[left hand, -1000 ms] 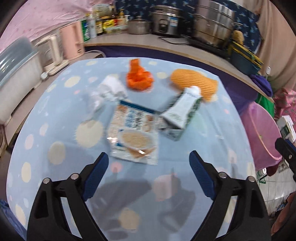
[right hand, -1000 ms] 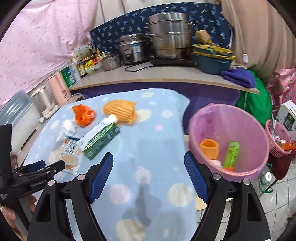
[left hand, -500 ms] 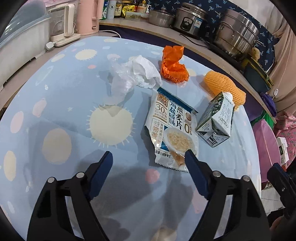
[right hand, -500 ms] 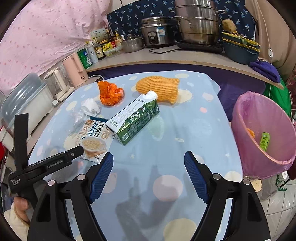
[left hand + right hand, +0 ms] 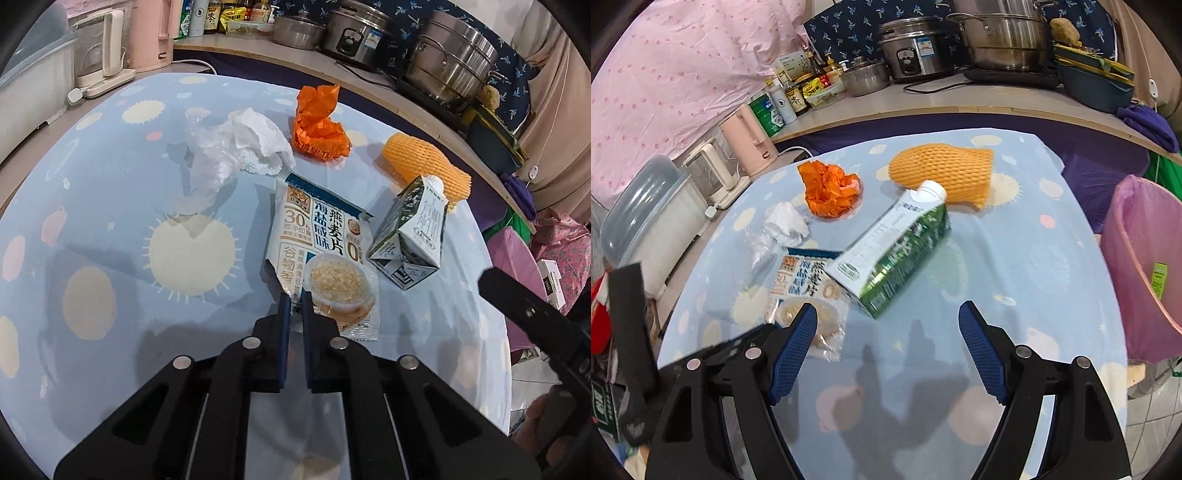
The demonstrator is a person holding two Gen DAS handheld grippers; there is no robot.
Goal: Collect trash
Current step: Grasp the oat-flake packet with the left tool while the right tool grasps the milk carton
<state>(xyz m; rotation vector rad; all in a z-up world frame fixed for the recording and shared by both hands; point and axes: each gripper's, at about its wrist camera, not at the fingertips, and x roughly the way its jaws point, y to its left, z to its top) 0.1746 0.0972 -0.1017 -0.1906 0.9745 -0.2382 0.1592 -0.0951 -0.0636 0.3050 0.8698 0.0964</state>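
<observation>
Left gripper (image 5: pixel 294 308) now clamped on oatmeal packet (image 5: pixel 325 258), jaws formerly wide; right gripper (image 5: pixel 888 332) fingers apart, empty

Pale blue tabletop cloth (image 5: pixel 1015 240) with cream suns and pink dots; crumpled bright orange wrapper (image 5: pixel 319 125); orange foam net sleeve (image 5: pixel 945 171); green-and-white milk carton (image 5: pixel 894 258); white-and-blue oatmeal sachet (image 5: pixel 325 254); pink-lined bin (image 5: pixel 1145 266).

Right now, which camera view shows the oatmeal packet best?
The left wrist view: the oatmeal packet lies face up, print readable, its near edge pinched in the left gripper. In the right wrist view, the milk carton and a right jaw partly cover it.
</observation>
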